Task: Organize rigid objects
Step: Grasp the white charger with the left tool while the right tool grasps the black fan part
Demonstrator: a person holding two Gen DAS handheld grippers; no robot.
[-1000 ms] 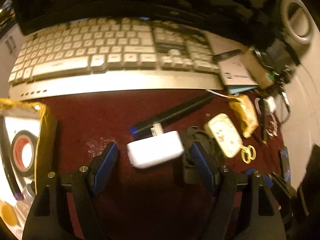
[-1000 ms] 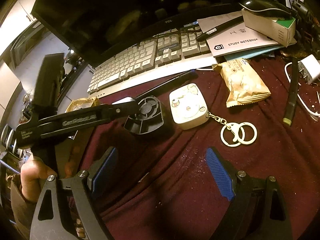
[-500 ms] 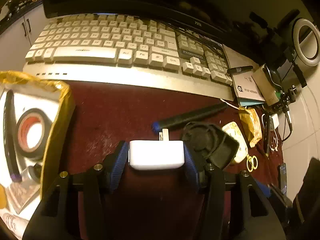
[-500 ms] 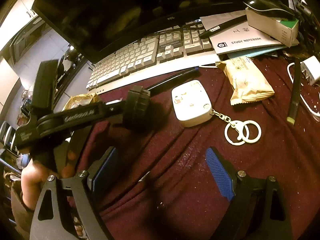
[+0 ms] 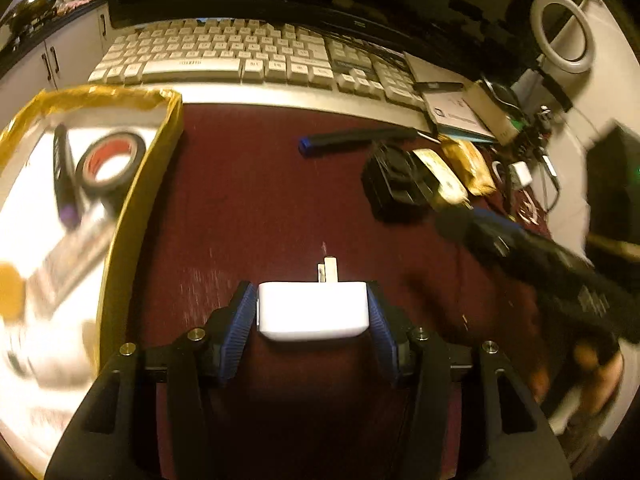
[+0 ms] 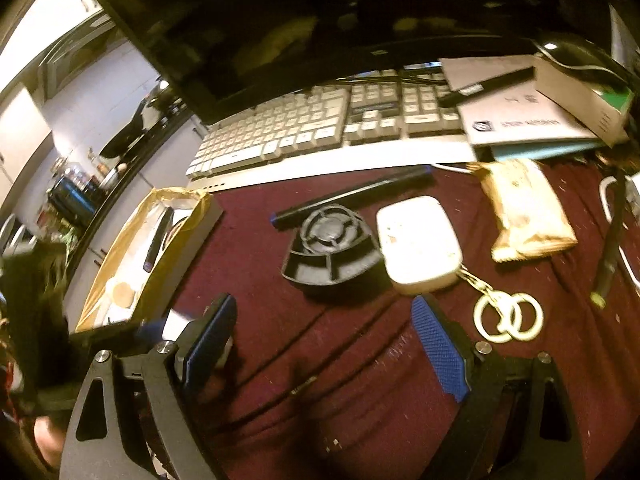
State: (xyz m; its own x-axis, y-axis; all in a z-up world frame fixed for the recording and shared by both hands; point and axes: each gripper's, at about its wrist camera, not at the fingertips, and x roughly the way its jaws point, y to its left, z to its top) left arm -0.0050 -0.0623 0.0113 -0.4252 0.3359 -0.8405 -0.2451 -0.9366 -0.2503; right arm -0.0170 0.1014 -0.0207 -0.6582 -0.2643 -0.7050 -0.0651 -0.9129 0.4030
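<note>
My left gripper (image 5: 312, 312) is shut on a white plug adapter (image 5: 312, 310), its blue pads pressed on both sides and the metal prongs pointing away, above the dark red cloth (image 5: 248, 208). To its left stands a gold-lined box (image 5: 132, 216) holding a roll of black tape (image 5: 110, 160) and a dark pen. My right gripper (image 6: 324, 344) hangs open over the cloth with nothing between its fingers. Beyond it lie a small black fan (image 6: 332, 248), a white keyring case (image 6: 420, 248) with rings, and a black pen (image 6: 352, 196).
A white keyboard (image 6: 320, 132) and dark monitor line the far edge. A notebook (image 6: 520, 124), a snack packet (image 6: 524, 216), a cable and a green-tipped pen (image 6: 608, 256) sit at the right. The gold-lined box (image 6: 160, 248) shows at the left in the right wrist view.
The left gripper closed on the white adapter and carried it left, toward the gold box. In the right wrist view, the left tool left the fan's spot and now shows at the lower left.
</note>
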